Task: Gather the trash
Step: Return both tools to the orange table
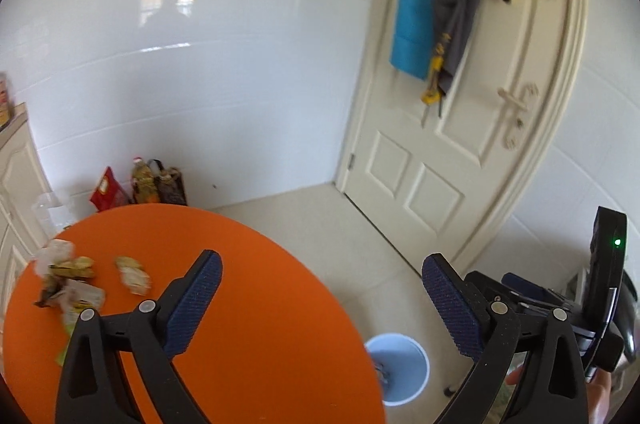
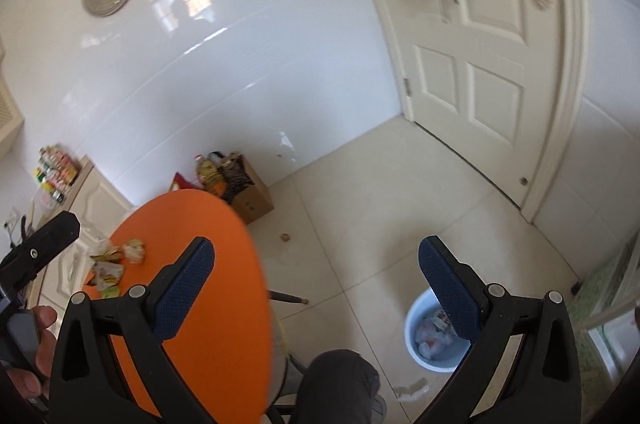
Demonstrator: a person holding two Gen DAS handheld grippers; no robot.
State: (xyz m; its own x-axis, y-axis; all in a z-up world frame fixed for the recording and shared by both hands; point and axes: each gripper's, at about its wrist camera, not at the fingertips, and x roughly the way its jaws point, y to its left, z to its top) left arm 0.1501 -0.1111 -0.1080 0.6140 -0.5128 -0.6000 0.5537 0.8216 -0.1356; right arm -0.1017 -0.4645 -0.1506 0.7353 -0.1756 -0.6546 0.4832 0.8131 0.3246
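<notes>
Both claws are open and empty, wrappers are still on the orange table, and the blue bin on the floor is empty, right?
Not quite: the blue bin already holds crumpled trash, as the right wrist view shows. The rest stands: left claw and right claw are open and empty, and wrappers lie on the orange table.

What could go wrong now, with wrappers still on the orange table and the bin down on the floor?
1. The blue bin stands on the floor apart from the orange table, so a light wrapper may fall beside it on the way.
2. The wrappers lie in a loose heap; one grasp may take only some and scatter the others.
3. Both the left gripper and the right gripper are open and close together, so they may collide over the heap.
</notes>
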